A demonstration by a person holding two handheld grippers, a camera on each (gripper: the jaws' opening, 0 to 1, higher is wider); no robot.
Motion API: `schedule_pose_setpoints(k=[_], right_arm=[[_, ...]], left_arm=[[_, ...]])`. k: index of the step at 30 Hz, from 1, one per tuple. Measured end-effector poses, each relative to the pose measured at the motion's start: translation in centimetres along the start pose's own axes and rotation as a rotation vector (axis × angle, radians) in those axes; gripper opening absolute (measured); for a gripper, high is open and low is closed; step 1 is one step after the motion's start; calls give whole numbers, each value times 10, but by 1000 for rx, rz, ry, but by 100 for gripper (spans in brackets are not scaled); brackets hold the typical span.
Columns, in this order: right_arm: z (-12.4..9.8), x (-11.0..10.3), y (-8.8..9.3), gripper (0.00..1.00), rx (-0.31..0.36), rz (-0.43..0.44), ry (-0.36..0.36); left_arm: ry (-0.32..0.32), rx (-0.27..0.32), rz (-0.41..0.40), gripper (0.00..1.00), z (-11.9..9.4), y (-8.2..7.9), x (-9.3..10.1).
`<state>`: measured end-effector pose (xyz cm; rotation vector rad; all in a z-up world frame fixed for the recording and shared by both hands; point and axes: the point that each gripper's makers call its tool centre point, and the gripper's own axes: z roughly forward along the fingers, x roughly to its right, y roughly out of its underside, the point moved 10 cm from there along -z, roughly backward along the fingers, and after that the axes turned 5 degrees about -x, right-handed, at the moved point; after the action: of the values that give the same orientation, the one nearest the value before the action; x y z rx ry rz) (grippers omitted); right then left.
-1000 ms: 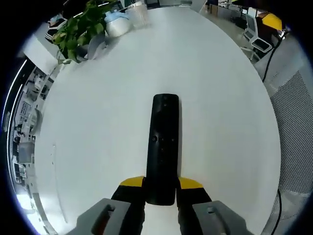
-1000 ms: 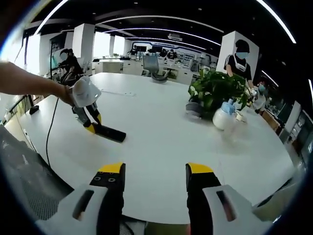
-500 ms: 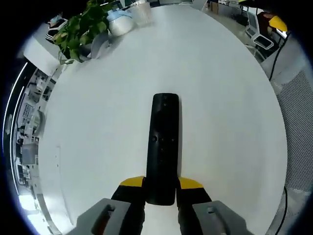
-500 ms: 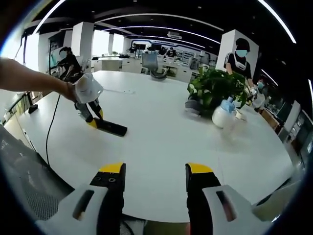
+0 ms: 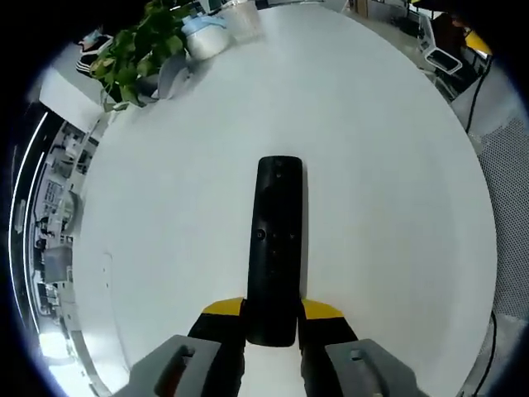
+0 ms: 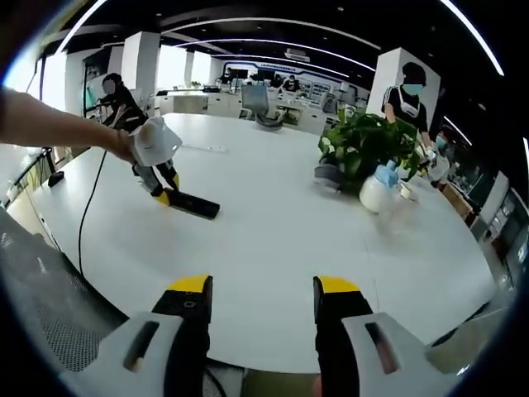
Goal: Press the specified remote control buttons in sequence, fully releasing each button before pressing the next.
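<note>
A long black remote control [image 5: 275,244] points away from me in the left gripper view, with small buttons near its middle. My left gripper [image 5: 272,312] is shut on the remote's near end, yellow-tipped jaws on either side. In the right gripper view the same remote [image 6: 193,203] is held over the white table [image 6: 273,248] at the left, gripped by the left gripper [image 6: 162,195] in a person's hand. My right gripper [image 6: 261,289] stands open at the table's near edge, nothing between its jaws, well apart from the remote.
A leafy green plant [image 6: 366,147] and a white and blue spray bottle [image 6: 379,192] stand at the table's far right. The plant [image 5: 139,51] and bottle [image 5: 202,37] lie at the upper left in the left gripper view. A cable [image 6: 89,203] hangs off the left edge. Office chairs and people stand beyond.
The left gripper has carried the remote slightly farther across the table and a little upward in the right gripper view. The right gripper stays open.
</note>
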<state>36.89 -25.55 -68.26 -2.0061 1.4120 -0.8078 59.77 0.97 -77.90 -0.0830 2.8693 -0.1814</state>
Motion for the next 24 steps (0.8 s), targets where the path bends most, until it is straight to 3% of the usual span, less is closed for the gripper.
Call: schedule_pose_setpoints(k=[13,24], right_arm=[[2,-1,1,50,-20,-6,-6],[4,-1,2,50,-33,-7,-7]], left_arm=[[-14,10,-65,24,4,1,-12],[-35,2,-53,24,8,0,-26]])
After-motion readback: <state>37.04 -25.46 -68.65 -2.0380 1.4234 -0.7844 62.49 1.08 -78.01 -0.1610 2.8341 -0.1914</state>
